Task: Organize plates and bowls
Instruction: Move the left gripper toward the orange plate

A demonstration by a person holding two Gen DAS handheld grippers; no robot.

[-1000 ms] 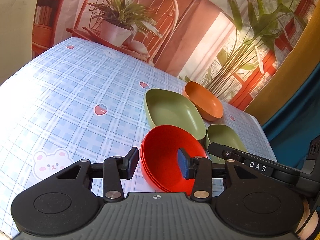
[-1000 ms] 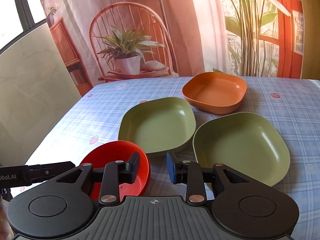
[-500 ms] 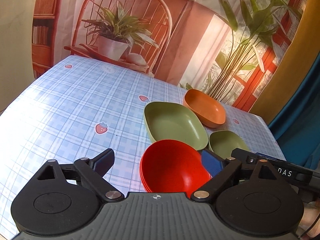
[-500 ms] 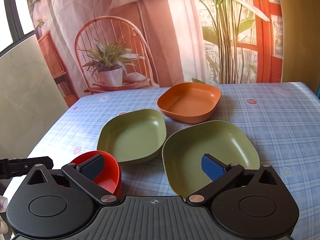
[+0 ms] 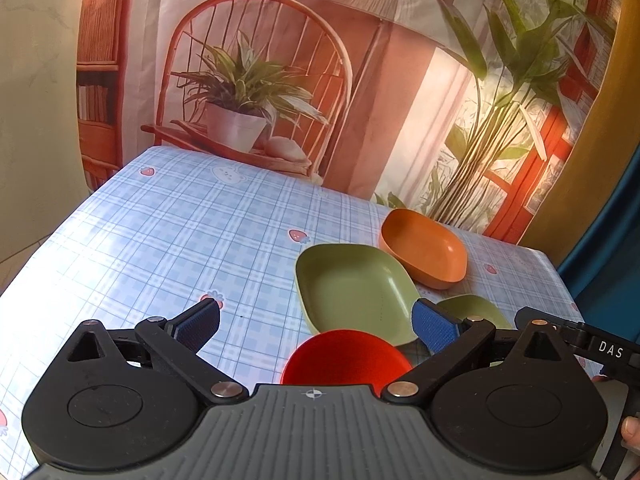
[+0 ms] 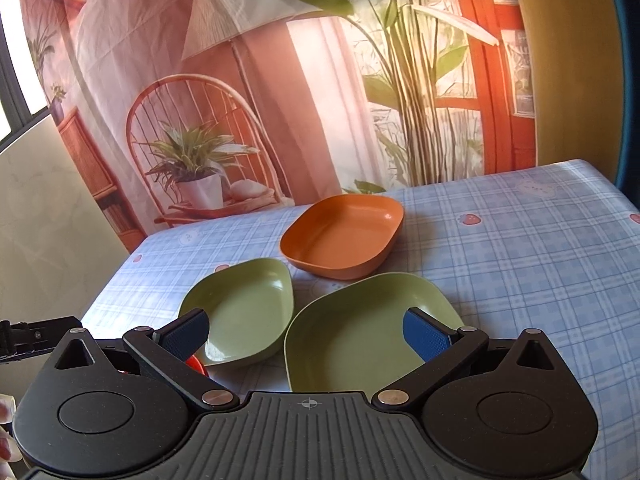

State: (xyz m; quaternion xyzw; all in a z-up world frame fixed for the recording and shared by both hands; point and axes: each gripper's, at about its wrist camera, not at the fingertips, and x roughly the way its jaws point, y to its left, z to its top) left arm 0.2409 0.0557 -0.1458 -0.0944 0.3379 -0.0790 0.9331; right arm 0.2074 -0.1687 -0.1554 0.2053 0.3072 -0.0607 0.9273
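Red bowls (image 5: 346,356) sit nested on the table just below my left gripper (image 5: 316,326), which is open and empty above them. Beyond lie a green dish (image 5: 352,288), an orange dish (image 5: 424,248) and a second green dish (image 5: 476,310), partly hidden. In the right wrist view my right gripper (image 6: 306,330) is open and empty over the near green dish (image 6: 368,328). The other green dish (image 6: 244,308) is to its left, the orange dish (image 6: 344,236) behind. Only a sliver of the red bowls (image 6: 196,366) shows.
The table (image 5: 160,240) has a blue checked cloth with strawberry prints. A printed backdrop (image 5: 360,80) hangs right behind its far edge. The right gripper's body (image 5: 580,344) shows at the right in the left wrist view.
Both grippers opened wide and pulled back and up. The red bowls stay on the table, now lower in both views.
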